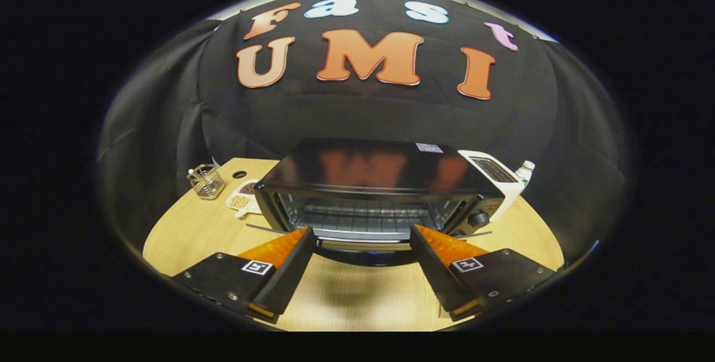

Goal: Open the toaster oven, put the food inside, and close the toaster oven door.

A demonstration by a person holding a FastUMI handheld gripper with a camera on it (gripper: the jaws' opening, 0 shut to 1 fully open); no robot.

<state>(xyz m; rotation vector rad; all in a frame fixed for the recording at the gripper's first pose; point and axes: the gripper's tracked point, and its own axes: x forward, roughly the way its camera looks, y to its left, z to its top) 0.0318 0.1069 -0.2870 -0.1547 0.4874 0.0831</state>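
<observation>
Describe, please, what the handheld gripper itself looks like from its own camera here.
The gripper has two wedge-shaped fingers tapering toward the toaster oven. Their inner faces carry a fine ribbed texture. Each finger joins a flat mounting block fastened with small screws and bearing a square black-and-white marker tag. The fingers stand apart, gripping nothing.

Gripper view rides low over the pale wooden round table (pixel 190 233), facing forward along the two spread fingers of the gripper (pixel 362 232) straight at the front of the glossy black toaster oven (pixel 380 189). Camera sits close, level with the oven's open mouth; black cloth booth wall (pixel 380 116) fills the background.
</observation>
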